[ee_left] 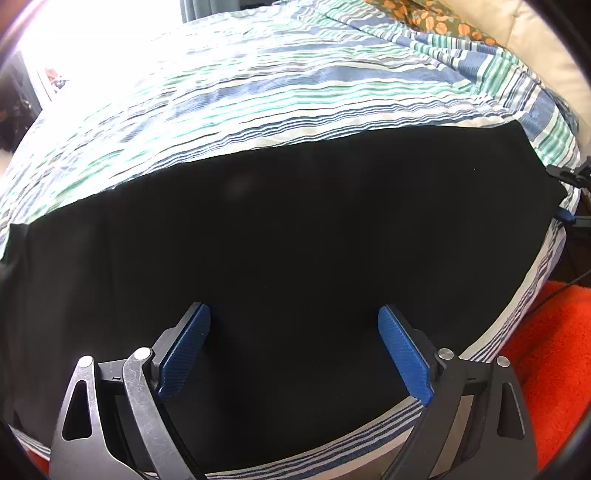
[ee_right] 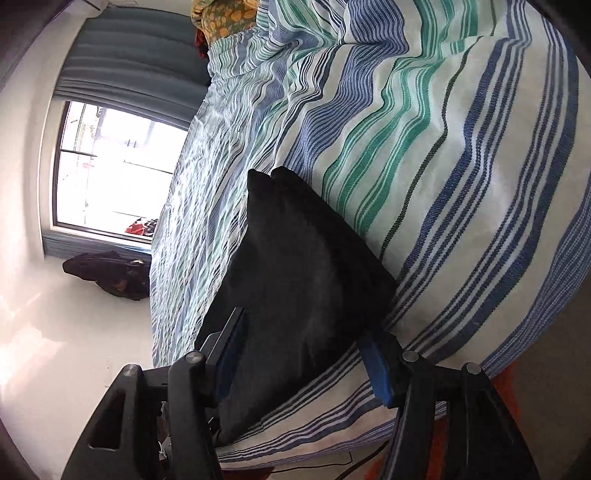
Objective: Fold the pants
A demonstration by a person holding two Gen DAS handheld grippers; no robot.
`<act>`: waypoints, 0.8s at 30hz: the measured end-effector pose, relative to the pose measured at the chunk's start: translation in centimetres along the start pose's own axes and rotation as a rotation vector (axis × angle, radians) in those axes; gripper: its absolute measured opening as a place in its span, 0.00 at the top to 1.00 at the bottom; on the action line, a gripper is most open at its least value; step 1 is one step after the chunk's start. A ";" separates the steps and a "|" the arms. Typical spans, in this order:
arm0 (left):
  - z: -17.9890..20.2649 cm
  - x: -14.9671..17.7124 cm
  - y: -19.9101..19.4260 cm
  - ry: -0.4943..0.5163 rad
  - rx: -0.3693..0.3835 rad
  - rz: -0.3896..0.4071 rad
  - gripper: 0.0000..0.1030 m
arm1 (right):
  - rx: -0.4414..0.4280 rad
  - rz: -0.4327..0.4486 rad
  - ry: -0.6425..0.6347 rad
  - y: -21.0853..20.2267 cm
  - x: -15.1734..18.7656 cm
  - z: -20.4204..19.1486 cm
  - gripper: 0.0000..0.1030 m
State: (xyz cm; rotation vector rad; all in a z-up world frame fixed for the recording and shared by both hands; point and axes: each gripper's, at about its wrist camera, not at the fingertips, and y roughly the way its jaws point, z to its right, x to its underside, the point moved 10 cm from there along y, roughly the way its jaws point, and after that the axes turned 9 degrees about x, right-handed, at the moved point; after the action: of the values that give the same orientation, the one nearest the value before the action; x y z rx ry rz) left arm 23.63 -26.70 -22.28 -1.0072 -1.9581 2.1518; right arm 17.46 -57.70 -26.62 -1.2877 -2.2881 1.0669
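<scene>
Black pants [ee_left: 295,229] lie flat across the striped bed cover [ee_left: 258,99], stretching from the left edge to the right edge of the bed. My left gripper [ee_left: 295,314] is open just above the pants near the bed's front edge, its blue pads [ee_left: 184,350] wide apart and empty. In the right wrist view the pants [ee_right: 303,266] run away from the camera along the bed cover [ee_right: 443,166]. My right gripper [ee_right: 303,332] is open at the near end of the pants, its jaws either side of the cloth. The right gripper's tip shows in the left wrist view [ee_left: 565,214].
An orange rug [ee_left: 546,350] lies on the floor at the right of the bed. A flowered pillow [ee_left: 436,18] sits at the far end. A window [ee_right: 110,173] and a dark bundle of clothes [ee_right: 110,273] on the floor are beyond the bed.
</scene>
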 end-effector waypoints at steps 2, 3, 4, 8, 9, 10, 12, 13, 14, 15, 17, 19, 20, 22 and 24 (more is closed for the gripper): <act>0.0 0.1 -0.1 0.000 -0.007 0.007 0.10 | 0.035 -0.005 -0.017 0.6 -0.2 -0.2 0.51; 0.0 0.2 -0.1 -0.002 -0.012 0.012 0.10 | 0.064 -0.005 -0.038 0.9 -0.4 -0.2 0.78; -0.1 0.2 0.0 -0.004 -0.017 0.017 0.09 | 0.066 -0.005 -0.058 1.0 -0.4 -0.5 0.91; -0.3 0.3 0.2 -0.016 -0.050 0.039 0.02 | 0.055 0.077 -0.136 -0.6 -0.5 -1.8 0.91; -0.4 0.4 0.2 -0.021 -0.053 0.040 0.01 | 0.044 0.087 -0.127 -1.1 -0.2 -1.8 0.91; -0.5 0.4 0.2 -0.024 -0.043 0.036 0.01 | 0.045 0.088 -0.115 -1.1 -0.2 -1.7 0.91; -0.6 0.4 -0.1 -0.027 -0.013 0.006 0.01 | 0.086 0.085 -0.121 -1.1 0.0 -1.5 0.91; -0.8 0.5 -0.5 -0.036 0.004 -0.022 0.01 | 0.113 0.087 -0.138 -1.1 0.1 -1.5 0.91; -1.2 0.6 -1.1 -0.054 0.021 -0.045 0.02 | 0.141 0.090 -0.155 -0.9 0.0 -1.7 0.91; -1.9 0.7 -1.9 -0.082 0.040 -0.048 0.02 | 0.163 0.096 -0.165 -1.0 0.0 -1.8 0.91; -4.5 0.7 -4.4 -0.159 0.059 -0.011 0.02 | 0.182 0.134 -0.202 -2.0 0.3 -2.9 0.91; -8.6 1.3 -7.1 -0.253 0.053 0.040 0.02 | 0.152 0.173 -0.244 -3.4 1.5 -5.7 0.91; -10.9 2.0 -8.5 -0.302 0.045 0.068 0.02 | 0.122 0.184 -0.267 -4.1 2.5 -7.5 0.91; -15.7 3.8 -10.7 -0.399 0.009 0.117 0.02 | 0.076 0.198 -0.338 -5.1 4.6 -11.9 0.91; -20.1 6.3 -12.4 -0.500 -0.023 0.158 0.02 | 0.012 0.194 -0.413 -5.6 7.0 -17.2 0.91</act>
State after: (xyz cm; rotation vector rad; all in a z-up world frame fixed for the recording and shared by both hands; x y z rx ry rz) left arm 24.10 -4.00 -13.18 -0.6913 -2.1603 2.6838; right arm 20.14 -45.81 -11.49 -1.4159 -2.4725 1.5342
